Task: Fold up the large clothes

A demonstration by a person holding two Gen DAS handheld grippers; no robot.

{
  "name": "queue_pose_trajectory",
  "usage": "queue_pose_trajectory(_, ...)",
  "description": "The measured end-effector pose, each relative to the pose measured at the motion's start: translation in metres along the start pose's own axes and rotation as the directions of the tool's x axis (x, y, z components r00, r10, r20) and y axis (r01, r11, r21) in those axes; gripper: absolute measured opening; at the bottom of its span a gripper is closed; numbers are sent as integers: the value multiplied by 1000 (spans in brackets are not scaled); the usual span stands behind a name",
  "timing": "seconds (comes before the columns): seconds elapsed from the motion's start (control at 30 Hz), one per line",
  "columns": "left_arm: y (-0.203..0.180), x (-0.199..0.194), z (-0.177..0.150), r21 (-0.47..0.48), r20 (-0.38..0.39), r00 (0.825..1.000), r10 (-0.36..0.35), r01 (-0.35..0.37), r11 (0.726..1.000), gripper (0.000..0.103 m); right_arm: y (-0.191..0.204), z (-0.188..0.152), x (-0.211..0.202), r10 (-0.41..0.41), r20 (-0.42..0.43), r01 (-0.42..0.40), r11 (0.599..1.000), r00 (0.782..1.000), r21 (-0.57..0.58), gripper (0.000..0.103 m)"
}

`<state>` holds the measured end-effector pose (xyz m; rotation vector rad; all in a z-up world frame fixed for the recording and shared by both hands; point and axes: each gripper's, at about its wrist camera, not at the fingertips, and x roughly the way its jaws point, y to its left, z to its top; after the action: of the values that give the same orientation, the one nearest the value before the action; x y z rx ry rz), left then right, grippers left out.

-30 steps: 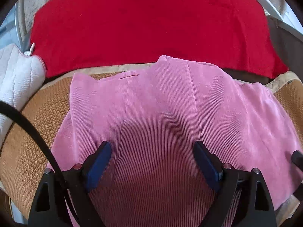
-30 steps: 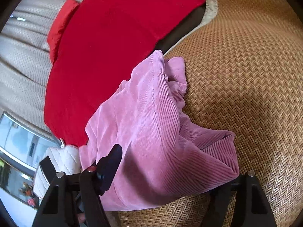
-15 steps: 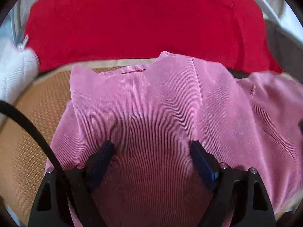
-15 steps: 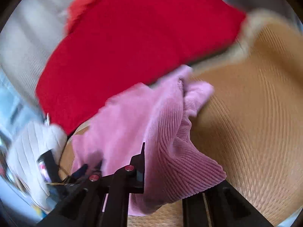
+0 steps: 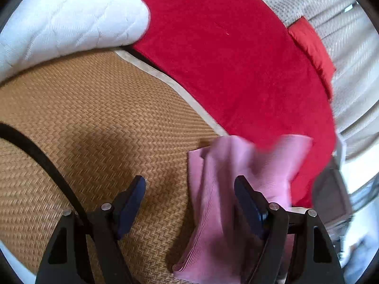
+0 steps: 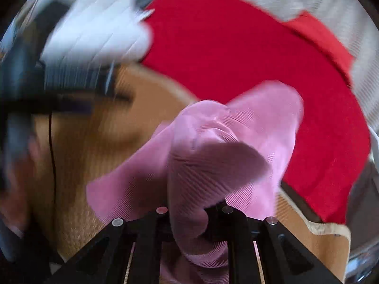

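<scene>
Pink ribbed corduroy garment (image 6: 220, 146) gathered in the right tool (image 6: 189, 210) over a tan woven mat (image 5: 94, 118).

Left wrist view: the left tool (image 5: 189, 189) is spread wide and closing, its right finger against the garment's folded edge, nothing pinched. Right wrist view, blurred: the right tool is clamped narrow on bunched pink cloth; a red blanket (image 6: 236, 54) lies beyond.

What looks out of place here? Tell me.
The pink garment is bunched up, not flat: the right tongs are shut on a thick wad of it, with folds hanging loose over the woven mat. The left tongs are closing with no cloth pinched.
</scene>
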<state>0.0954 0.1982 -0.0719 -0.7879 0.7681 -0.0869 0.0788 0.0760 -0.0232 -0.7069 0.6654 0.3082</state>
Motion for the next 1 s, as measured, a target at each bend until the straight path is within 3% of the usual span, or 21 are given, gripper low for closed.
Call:
queue_pose_trajectory(0.07, 4, 1, 8, -7, -42, 996, -78, 78, 997, 78, 8, -6, 8, 0, -9, 0, 1000, 1000, 1, 15)
queue_pose_trajectory(0.27, -28, 24, 14, 70, -158, 969, -191, 204, 977, 78, -5, -11, 0, 28, 44, -32, 996, 999, 84, 15)
queue_pose_trajectory(0.4, -61, 51, 13, 142, -265, 944, -198, 241, 960, 78, -7, -21, -1, 27, 81, -36, 994, 996, 107, 15)
queue_pose_trajectory(0.57, -88, 85, -1, 244, -357, 929, -100, 196, 950, 77, -6, -30, -3, 39, 136, -59, 988, 990, 146, 17)
queue_pose_trajectory(0.6, -91, 88, 0, 252, -358, 929, -98, 197, 947, 75, -7, -32, -6, 41, 144, -62, 987, 989, 149, 17)
queue_pose_trajectory(0.67, -103, 96, -4, 279, -360, 928, -100, 209, 937, 49, -7, -35, -8, 45, 154, -68, 986, 987, 152, 19)
queue_pose_trajectory(0.77, -108, 100, -6, 316, -330, 939, -93, 203, 927, 35, -6, -36, -7, 44, 172, -71, 985, 984, 156, 19)
queue_pose_trajectory(0.87, -97, 87, -4, 320, -327, 942, -76, 186, 929, 29, 0, -40, -4, 51, 184, -78, 987, 982, 142, 21)
queue_pose_trajectory(1.0, -75, 100, -11, 309, -348, 937, -29, 143, 940, 28, 8, -46, 3, 140, 188, -165, 978, 972, 129, 25)
